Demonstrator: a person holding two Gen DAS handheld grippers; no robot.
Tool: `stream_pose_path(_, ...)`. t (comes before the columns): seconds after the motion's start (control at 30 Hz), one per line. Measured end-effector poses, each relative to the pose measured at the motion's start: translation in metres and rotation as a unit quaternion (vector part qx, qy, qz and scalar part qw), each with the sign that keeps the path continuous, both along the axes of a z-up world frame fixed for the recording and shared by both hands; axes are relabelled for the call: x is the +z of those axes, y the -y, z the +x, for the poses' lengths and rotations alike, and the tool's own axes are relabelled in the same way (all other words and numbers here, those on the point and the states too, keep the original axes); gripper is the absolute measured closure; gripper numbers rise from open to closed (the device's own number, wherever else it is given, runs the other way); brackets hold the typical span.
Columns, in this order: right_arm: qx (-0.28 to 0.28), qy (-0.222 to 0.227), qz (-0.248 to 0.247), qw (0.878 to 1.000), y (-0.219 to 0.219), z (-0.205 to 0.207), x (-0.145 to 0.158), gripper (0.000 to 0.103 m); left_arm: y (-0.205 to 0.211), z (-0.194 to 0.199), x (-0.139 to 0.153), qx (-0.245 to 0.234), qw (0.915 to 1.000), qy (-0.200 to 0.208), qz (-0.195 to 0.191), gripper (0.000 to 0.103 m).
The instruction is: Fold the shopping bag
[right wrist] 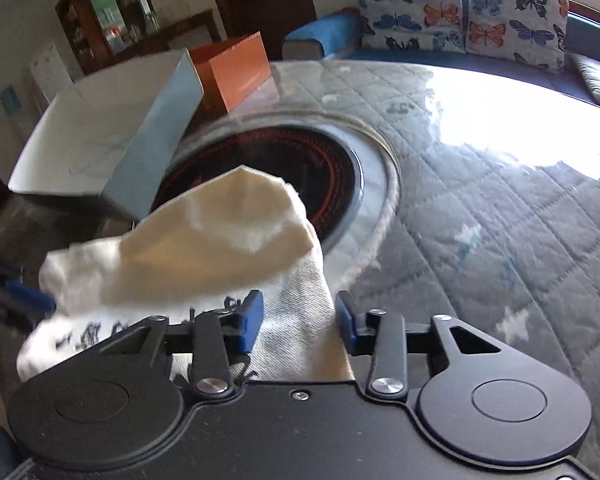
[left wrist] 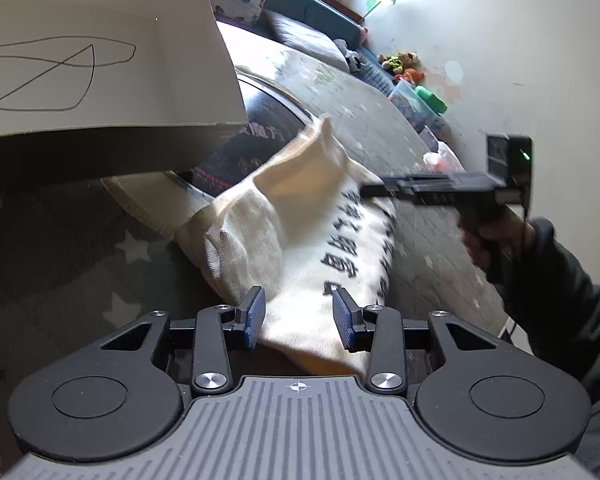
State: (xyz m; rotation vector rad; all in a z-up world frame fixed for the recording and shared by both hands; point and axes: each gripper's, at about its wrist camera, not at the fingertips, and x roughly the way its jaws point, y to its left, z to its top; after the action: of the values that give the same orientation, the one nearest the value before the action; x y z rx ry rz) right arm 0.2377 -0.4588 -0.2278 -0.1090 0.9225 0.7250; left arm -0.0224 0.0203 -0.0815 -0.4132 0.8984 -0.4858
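A cream cloth shopping bag (left wrist: pixel 300 240) with dark printed characters is bunched and lifted off the quilted table cover (left wrist: pixel 380 128). My left gripper (left wrist: pixel 298 316) is shut on its near edge, and the fabric fills the gap between the blue pads (left wrist: pixel 255 316). In the right wrist view the bag (right wrist: pixel 204 256) folds over itself, and my right gripper (right wrist: pixel 298 316) is shut on the cloth. From the left wrist view the right gripper (left wrist: pixel 380 190) shows side-on at the bag's far edge, held by a hand (left wrist: pixel 488 240). The left gripper's blue tip (right wrist: pixel 28 300) shows blurred at the bag's left end.
A round black cooktop (right wrist: pixel 292 160) is set into the table just behind the bag. A large grey box (right wrist: pixel 156 136) and an orange box (right wrist: pixel 236 68) stand beyond it. A bench with butterfly cushions (right wrist: pixel 460 12) runs along the far side. Toys and a plastic bin (left wrist: pixel 412 92) lie by the wall.
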Motion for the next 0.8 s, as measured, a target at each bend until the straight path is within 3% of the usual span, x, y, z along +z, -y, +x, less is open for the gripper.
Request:
stream_pose_path(0.17,-0.014,-0.024,-0.033,0.999,0.01,-0.04,0.008,0.07,0.009,0.003,0.007,-0.02,0.9997,0.016,0.004,0.065)
stream_pose_path(0.3,-0.008,-0.039,-0.054,0.998,0.021,-0.08,0.011,0.07,0.029,0.004,0.014,-0.061,0.9964,0.041,0.042,0.065)
stream_pose_path(0.43,-0.006,-0.021,-0.048,0.999,0.033,-0.101,0.018,0.061,0.036,0.011,0.018,-0.07,0.9939,0.055,0.065,0.061)
stream_pose_path(0.7,-0.018,0.074,-0.007,0.997,0.031,-0.072,0.031,0.04,0.019,0.025,0.017,-0.03,0.997,0.057,0.043,0.058)
stream_pose_path(0.8,-0.016,0.07,0.004,0.997,0.025,-0.054,0.026,0.038,0.017,0.03,0.014,-0.025,0.9977,0.055,0.029,0.064)
